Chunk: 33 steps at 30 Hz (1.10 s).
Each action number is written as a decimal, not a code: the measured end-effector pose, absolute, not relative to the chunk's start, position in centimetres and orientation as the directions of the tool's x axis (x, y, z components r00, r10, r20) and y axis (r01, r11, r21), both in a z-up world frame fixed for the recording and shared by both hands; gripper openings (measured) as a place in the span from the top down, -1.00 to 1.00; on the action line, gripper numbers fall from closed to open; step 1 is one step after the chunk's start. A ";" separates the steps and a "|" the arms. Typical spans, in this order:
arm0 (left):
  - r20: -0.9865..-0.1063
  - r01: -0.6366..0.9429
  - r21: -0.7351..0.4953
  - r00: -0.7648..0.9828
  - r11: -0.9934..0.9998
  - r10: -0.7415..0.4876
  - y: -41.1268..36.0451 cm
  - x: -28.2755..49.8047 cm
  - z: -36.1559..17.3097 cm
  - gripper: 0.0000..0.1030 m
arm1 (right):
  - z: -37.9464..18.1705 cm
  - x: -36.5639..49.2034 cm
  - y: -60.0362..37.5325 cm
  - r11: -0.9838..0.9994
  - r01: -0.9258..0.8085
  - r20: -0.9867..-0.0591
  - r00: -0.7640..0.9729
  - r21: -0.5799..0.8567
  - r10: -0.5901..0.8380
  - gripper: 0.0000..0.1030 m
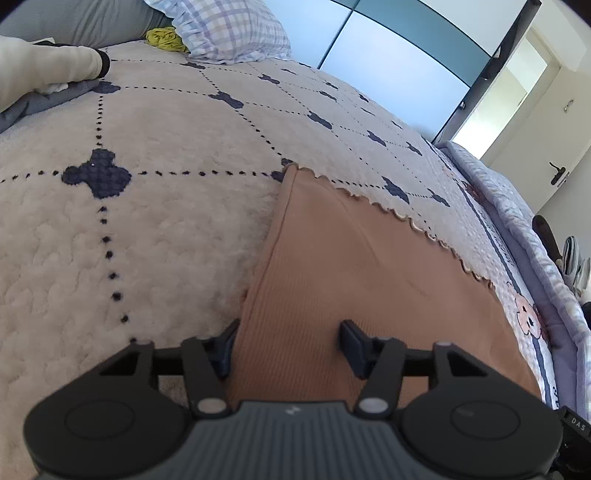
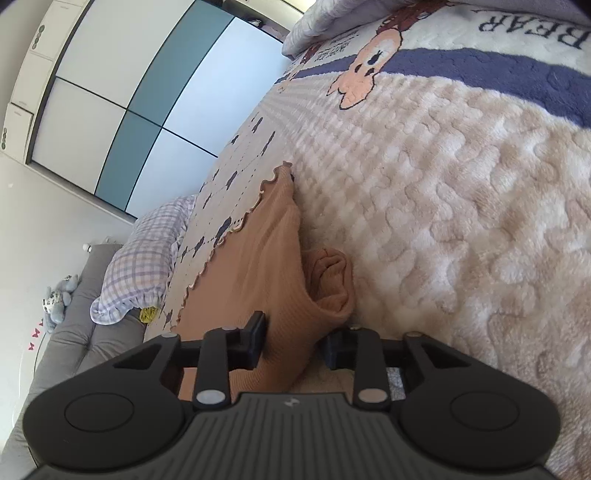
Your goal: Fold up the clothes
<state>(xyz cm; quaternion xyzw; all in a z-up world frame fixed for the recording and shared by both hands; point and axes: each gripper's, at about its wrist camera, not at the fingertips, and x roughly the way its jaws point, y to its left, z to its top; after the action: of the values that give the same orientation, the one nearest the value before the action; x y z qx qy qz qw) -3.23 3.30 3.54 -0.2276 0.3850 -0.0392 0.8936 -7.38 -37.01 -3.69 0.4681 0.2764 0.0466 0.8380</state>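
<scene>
Lying flat on a fleecy cream blanket (image 1: pixel 155 236), one tan ribbed garment (image 1: pixel 354 266) with a scalloped hem stretches away from both tools. At the far left of the left wrist view a cream sleeve (image 1: pixel 48 70) rests on grey-blue cloth (image 1: pixel 33 105); beyond it lie a crumpled yellow cloth (image 1: pixel 166 38) and one plaid ruffled pillow (image 1: pixel 229 29). The blanket is plush and quilted, crossed by dotted navy lines with clover-shaped navy patches at the crossings. The left gripper (image 1: pixel 291 345) straddles the garment's near left edge: one dark finger sits at the edge, the other on top of the knit, with fabric between them; whether the pads press it cannot be told. To the right, a navy stripe and bear prints border the blanket, with a door beyond.

In the right wrist view, a plush toy (image 2: pixel 55 299) sits on a grey padded surface (image 2: pixel 74 332) at the left, beside the same pillow. The right gripper (image 2: pixel 295 345) has a raised fold of the garment between its two fingers, which stand narrowly apart beside it; a firm pinch is not clear. A bunched roll of knit lies just ahead.
</scene>
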 end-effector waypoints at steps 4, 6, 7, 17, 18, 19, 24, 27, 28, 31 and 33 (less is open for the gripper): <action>-0.669 -0.090 -0.432 0.700 0.898 -0.251 3.1 -3.7 5.3 0.41 | -1.6 -7.8 -36.3 0.648 0.138 -0.422 0.853 0.749 0.306 0.60; -0.665 -0.069 -0.414 0.704 0.908 -0.250 3.0 -4.2 6.4 0.44 | 0.3 -8.3 -35.9 0.711 0.092 -0.411 0.864 0.697 0.291 0.62; -0.662 -0.056 -0.406 0.706 0.912 -0.252 2.9 -4.7 6.9 0.45 | 1.3 -8.6 -35.8 0.739 0.070 -0.405 0.869 0.670 0.285 0.63; -0.707 -0.042 -0.377 0.658 0.925 -0.259 3.6 -6.1 6.4 0.39 | 3.0 -10.4 -35.8 0.766 0.063 -0.455 0.834 0.640 0.311 0.62; -0.717 -0.049 -0.377 0.647 0.925 -0.259 3.7 -6.0 5.7 0.34 | 2.1 -10.2 -35.7 0.762 0.087 -0.482 0.819 0.641 0.312 0.61; -0.715 -0.047 -0.385 0.647 0.922 -0.265 3.9 -6.1 5.3 0.26 | 1.3 -10.2 -35.8 0.760 0.102 -0.500 0.807 0.642 0.314 0.55; -0.688 -0.040 -0.439 0.658 0.898 -0.307 5.1 -6.2 4.1 -0.13 | -1.7 -10.6 -37.6 0.675 0.146 -0.486 0.802 0.723 0.347 0.16; -0.677 -0.034 -0.452 0.664 0.891 -0.318 5.3 -6.0 3.8 -0.22 | -2.5 -10.8 -37.9 0.640 0.137 -0.456 0.812 0.756 0.364 0.15; -0.675 -0.029 -0.448 0.667 0.894 -0.317 5.1 -5.9 3.7 -0.29 | -2.6 -10.7 -37.9 0.636 0.131 -0.448 0.816 0.760 0.367 0.14; -0.664 -0.021 -0.452 0.675 0.892 -0.321 4.7 -5.5 3.4 -0.46 | -3.1 -10.8 -38.2 0.603 0.121 -0.417 0.826 0.788 0.379 0.12; -0.659 -0.014 -0.453 0.679 0.892 -0.324 4.2 -5.3 3.3 -0.60 | -3.3 -10.9 -38.3 0.585 0.115 -0.401 0.831 0.803 0.387 0.12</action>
<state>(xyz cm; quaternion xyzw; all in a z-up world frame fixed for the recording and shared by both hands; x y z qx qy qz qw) -5.28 4.15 3.31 -0.2161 0.3910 -0.0869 0.8904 -10.85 -38.33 -3.33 0.4483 0.2797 0.0804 0.8452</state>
